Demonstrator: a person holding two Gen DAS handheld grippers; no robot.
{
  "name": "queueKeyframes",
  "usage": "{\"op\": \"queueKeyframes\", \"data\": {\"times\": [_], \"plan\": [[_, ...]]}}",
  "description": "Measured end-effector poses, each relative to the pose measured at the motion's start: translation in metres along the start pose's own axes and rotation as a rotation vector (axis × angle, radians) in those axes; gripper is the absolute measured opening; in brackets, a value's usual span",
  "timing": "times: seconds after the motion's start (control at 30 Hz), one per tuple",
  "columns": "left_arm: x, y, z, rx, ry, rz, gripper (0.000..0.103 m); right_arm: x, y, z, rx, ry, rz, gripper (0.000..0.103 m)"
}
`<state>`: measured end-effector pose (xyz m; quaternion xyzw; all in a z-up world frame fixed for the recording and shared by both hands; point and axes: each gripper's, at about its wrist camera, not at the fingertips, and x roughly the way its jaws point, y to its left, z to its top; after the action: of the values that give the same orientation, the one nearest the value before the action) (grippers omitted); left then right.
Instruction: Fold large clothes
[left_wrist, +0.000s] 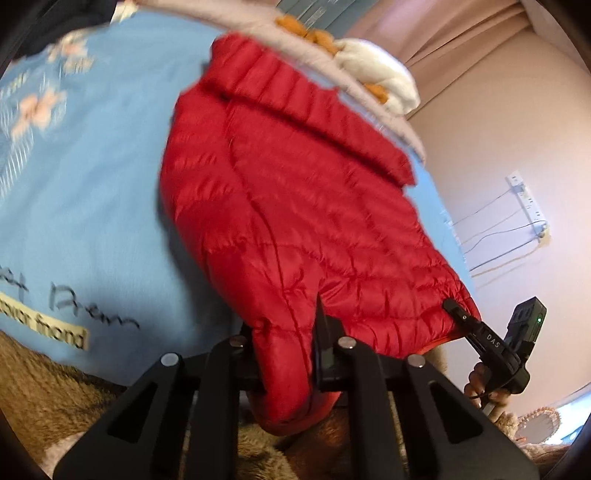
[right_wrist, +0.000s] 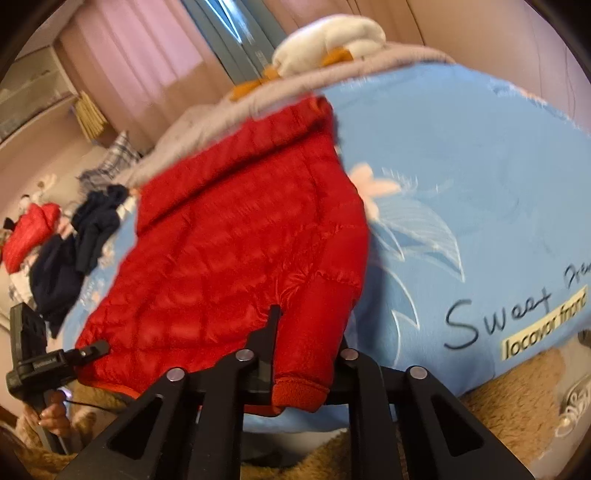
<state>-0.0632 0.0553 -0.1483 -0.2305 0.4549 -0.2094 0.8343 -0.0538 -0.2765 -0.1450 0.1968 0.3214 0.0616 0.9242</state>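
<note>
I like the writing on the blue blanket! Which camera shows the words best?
The right wrist view. There the writing on the blue blanket is sharp: "Sweet" above a yellow label. In the left wrist view the writing is blurred and cut off at the picture's edge beside the red jacket.

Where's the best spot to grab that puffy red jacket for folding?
At its near hem corners, coming from the bed's near edge. The red jacket lies flat, hem overhanging toward both grippers: left gripper and right gripper already pinch it there.

Bare blue quilt (right_wrist: 461, 177) right of the red jacket (right_wrist: 240, 240); dark clothes pile (right_wrist: 74, 251) crowding its left.
</note>
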Motion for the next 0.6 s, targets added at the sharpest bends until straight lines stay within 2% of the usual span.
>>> {"op": "queueKeyframes", "data": {"times": [0.33, 0.6], "plan": [[-0.081, -0.044, 0.018, 0.098, -0.185, -0.064, 0.014, -0.072, 0.037, 0.035, -0.108, -0.217, 0.072, 0.012], [-0.120, -0.068, 0.019, 0.179, -0.277, -0.080, 0.014, -0.106, 0.052, 0.038, -0.170, -0.320, 0.083, 0.012]]}}
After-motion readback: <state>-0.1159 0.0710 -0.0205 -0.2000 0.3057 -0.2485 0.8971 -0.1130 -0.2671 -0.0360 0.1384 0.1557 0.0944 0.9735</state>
